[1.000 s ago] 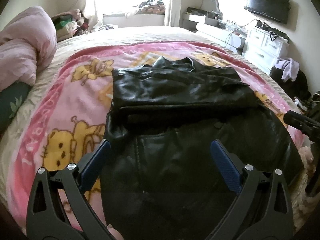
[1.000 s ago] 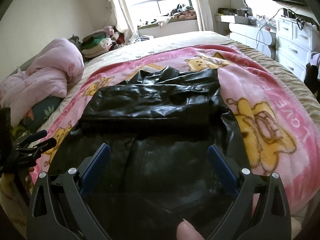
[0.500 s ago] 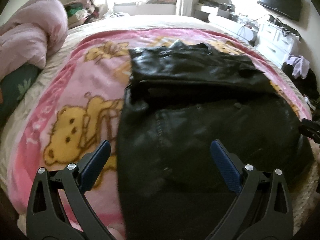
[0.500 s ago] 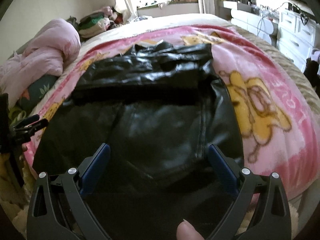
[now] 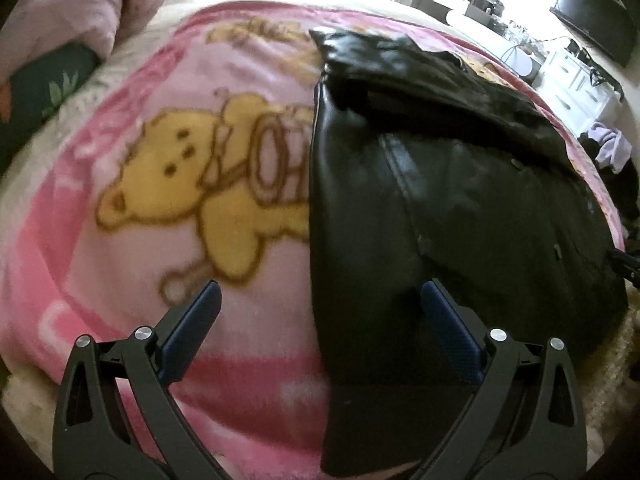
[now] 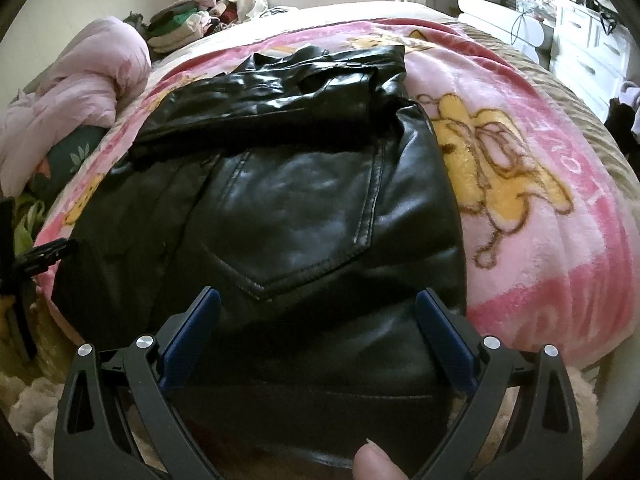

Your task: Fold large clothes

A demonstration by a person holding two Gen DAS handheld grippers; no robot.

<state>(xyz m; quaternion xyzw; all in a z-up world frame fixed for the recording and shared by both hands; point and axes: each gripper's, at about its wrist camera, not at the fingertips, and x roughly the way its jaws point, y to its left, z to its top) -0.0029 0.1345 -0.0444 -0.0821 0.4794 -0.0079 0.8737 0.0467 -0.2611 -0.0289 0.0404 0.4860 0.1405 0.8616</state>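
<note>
A black leather jacket (image 5: 460,208) lies flat on a pink bear-print blanket (image 5: 168,168) on the bed, its sleeves folded across the upper part. My left gripper (image 5: 320,300) is open and empty, low over the jacket's left hem edge, one finger over the blanket, one over the leather. In the right wrist view the jacket (image 6: 296,208) fills the middle, a patch pocket facing me. My right gripper (image 6: 318,300) is open and empty just above the jacket's lower right part. The left gripper's tip (image 6: 48,250) shows at the left edge.
A pink duvet (image 6: 76,92) and a green pillow (image 5: 44,80) lie at the bed's left. Piled clothes (image 6: 180,28) sit by the window. White drawers (image 5: 576,80) and a wall TV (image 5: 592,12) stand at the right. The bed's near edge is just below both grippers.
Both grippers have dropped lower and closer to the jacket's hem. The left one has shifted left onto the jacket's left edge; the right one has moved toward the right side. Both stay open.
</note>
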